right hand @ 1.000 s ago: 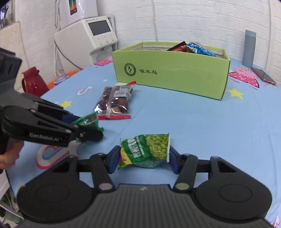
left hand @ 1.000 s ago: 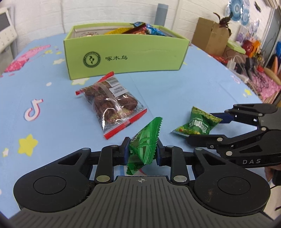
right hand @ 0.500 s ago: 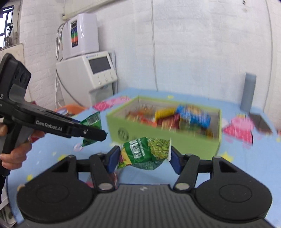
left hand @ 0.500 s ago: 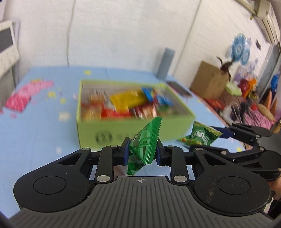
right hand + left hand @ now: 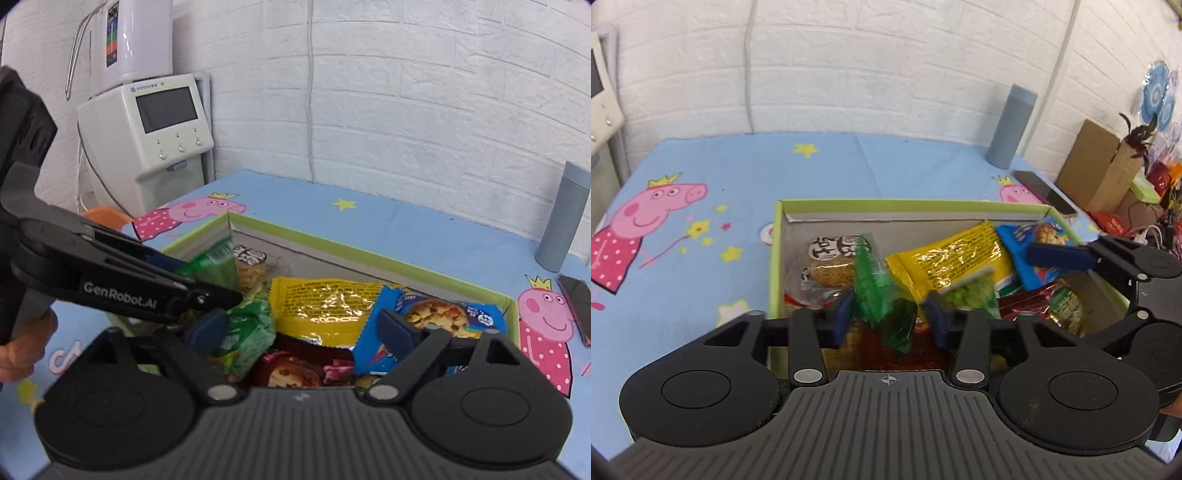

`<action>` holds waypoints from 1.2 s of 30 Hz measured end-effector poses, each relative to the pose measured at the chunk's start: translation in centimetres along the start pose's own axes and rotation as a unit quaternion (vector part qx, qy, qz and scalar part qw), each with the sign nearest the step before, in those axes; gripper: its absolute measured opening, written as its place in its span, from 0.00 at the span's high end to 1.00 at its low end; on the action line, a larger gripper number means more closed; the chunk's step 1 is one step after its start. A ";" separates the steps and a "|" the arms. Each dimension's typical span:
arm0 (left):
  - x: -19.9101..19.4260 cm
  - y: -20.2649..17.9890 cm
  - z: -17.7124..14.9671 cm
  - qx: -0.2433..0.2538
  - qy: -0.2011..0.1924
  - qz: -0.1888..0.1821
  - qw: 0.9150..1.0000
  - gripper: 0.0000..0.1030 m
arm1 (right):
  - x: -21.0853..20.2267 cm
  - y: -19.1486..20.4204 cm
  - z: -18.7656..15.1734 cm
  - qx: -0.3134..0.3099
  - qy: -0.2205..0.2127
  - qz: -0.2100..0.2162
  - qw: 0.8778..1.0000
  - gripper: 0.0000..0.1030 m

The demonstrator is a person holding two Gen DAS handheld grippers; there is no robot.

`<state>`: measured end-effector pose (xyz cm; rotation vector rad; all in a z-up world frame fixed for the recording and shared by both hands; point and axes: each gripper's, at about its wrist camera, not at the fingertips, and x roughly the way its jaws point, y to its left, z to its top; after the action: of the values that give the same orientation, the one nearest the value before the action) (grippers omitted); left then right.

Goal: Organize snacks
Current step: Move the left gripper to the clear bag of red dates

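Here, two green packets [image 5: 877, 295] [image 5: 247, 332], one box [image 5: 886, 205].

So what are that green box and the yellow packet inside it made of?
The green box looks like matte cardboard: its thin walls are folded at the corner and plain grey inside. The yellow packet seems to be glossy plastic or foil film: it is crinkled and throws bright glints. Which of the two, I cannot tell.

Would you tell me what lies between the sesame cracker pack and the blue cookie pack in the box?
The yellow snack packet, shown in the right wrist view.
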<state>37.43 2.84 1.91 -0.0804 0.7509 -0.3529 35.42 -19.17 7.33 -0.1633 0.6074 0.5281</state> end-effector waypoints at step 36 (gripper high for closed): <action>-6.3 -0.7 -12.6 0.000 0.072 -0.100 0.992 0.66 | -9.1 12.2 -12.5 0.066 0.074 0.082 0.992 0.09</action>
<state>24.41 5.06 -3.04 -0.1319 0.8878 -0.5546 16.50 -16.31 2.55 -0.0265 0.8027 0.6369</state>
